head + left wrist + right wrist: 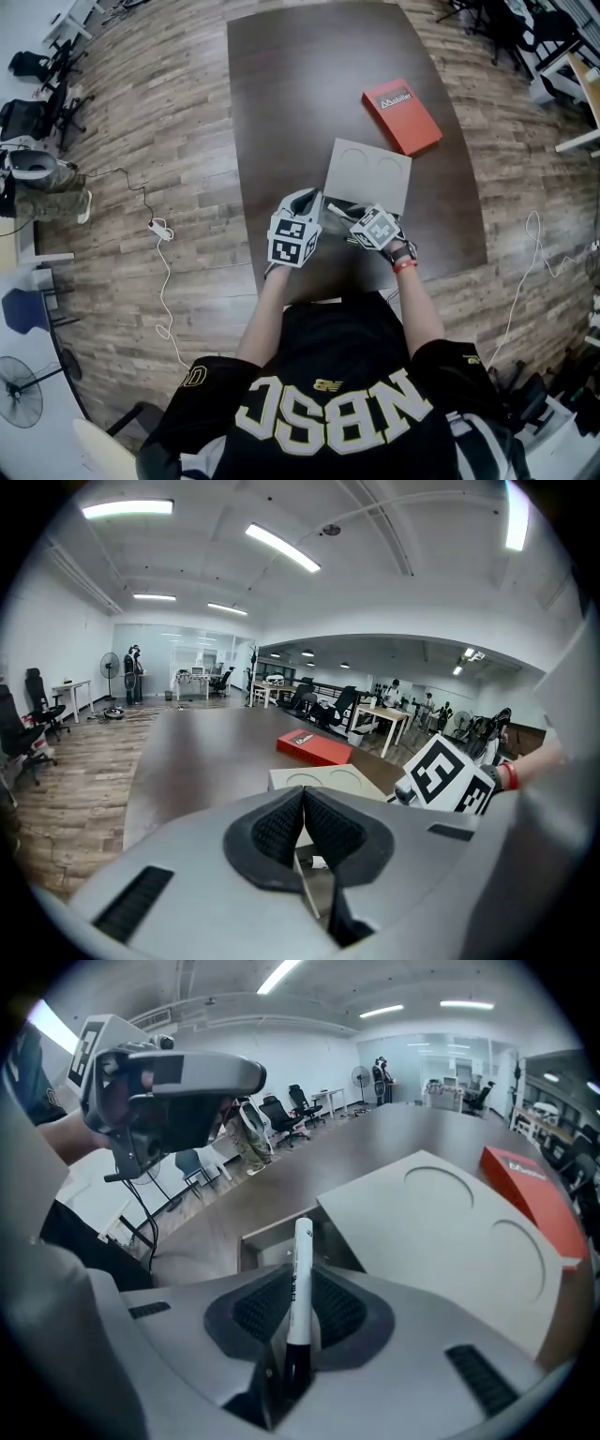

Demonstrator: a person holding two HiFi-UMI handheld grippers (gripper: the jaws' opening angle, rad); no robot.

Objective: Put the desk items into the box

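In the right gripper view my right gripper (300, 1305) is shut on a white marker (301, 1251) with a black cap. The marker points out over the open grey box (267, 1241) just below. The box's flat lid (441, 1222), stamped with two circles, lies beyond it. My left gripper (302, 822) has its pads together with nothing seen between them, and it hangs over the near side of the box. From the head view both grippers, left (298, 220) and right (361, 225), sit close together at the table's near edge, hiding most of the box (337, 214).
A red flat carton (401, 114) lies on the dark brown table (300, 84) beyond the lid (367, 173). Wood floor surrounds the table, with a white cable (161, 253) at the left. Office chairs and desks stand far off.
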